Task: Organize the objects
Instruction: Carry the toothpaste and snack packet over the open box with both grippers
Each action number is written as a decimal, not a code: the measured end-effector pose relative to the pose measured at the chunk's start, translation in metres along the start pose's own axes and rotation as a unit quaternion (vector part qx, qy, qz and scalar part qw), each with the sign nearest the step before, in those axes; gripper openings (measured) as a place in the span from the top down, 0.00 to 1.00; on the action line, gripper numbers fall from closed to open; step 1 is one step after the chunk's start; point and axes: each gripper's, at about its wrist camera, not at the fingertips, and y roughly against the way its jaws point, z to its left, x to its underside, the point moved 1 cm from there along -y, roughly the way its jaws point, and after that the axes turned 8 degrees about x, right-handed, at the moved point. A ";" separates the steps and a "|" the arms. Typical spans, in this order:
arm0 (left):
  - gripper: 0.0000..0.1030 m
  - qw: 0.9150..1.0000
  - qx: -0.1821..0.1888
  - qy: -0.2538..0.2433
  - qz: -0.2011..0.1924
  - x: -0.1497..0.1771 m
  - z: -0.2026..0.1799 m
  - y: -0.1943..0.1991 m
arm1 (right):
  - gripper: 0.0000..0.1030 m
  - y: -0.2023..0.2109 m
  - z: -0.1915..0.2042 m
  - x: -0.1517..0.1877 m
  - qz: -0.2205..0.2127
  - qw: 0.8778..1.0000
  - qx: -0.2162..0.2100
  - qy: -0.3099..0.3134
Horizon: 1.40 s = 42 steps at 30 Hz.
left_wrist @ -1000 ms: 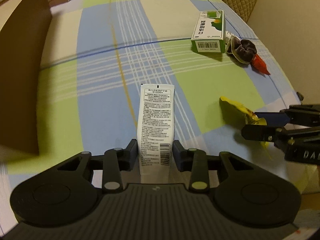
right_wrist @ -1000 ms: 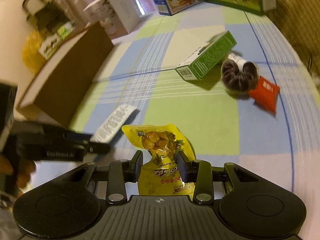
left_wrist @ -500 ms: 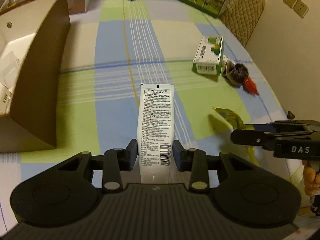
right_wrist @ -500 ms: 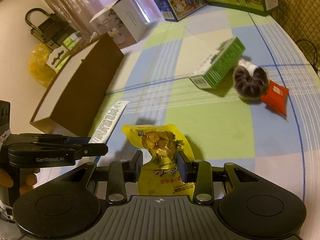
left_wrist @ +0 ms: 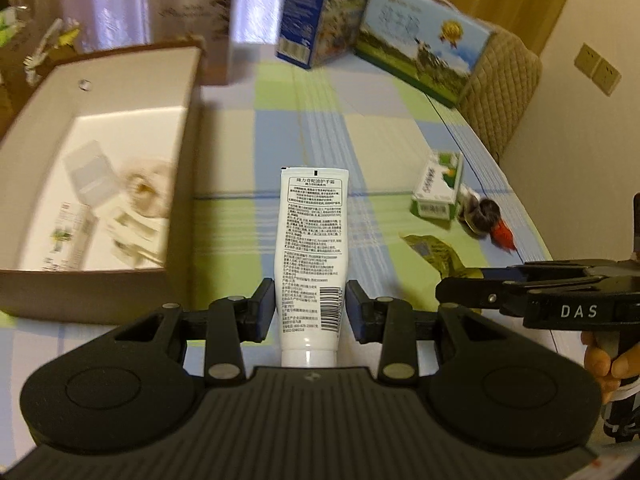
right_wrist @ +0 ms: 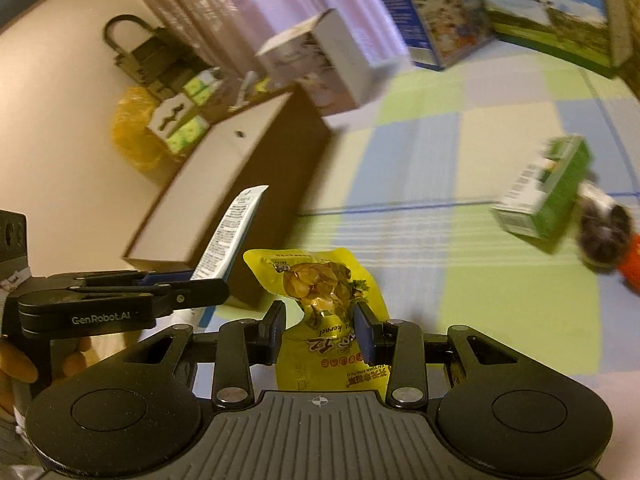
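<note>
The white tube (left_wrist: 311, 256) is up in the air, pinched near its cap end by the left gripper (left_wrist: 310, 312). It hangs just past the near right corner of the brown box (left_wrist: 182, 128), which sits by the table's left edge with small things inside. The yellow snack bag (right_wrist: 324, 320) is pinched by the right gripper (right_wrist: 320, 330), lifted above the checked tablecloth (left_wrist: 320, 132). Near the table's right edge lie a green box (left_wrist: 438, 186), a dark hair tie (left_wrist: 482, 214) and a red packet (left_wrist: 502, 236)
</note>
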 end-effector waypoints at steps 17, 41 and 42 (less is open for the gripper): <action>0.69 0.995 -0.077 0.030 -0.060 -0.020 0.100 0.077 | 0.67 -0.075 0.121 -0.055 -0.006 0.994 -0.092 0.050; 0.69 0.994 -0.105 0.025 -0.017 -0.101 0.221 0.009 | 0.67 -0.211 0.147 -0.144 -0.008 0.995 0.028 0.098; 0.69 0.994 -0.106 0.023 -0.012 -0.106 0.225 0.002 | 0.67 -0.216 0.146 -0.148 -0.009 0.994 0.036 0.103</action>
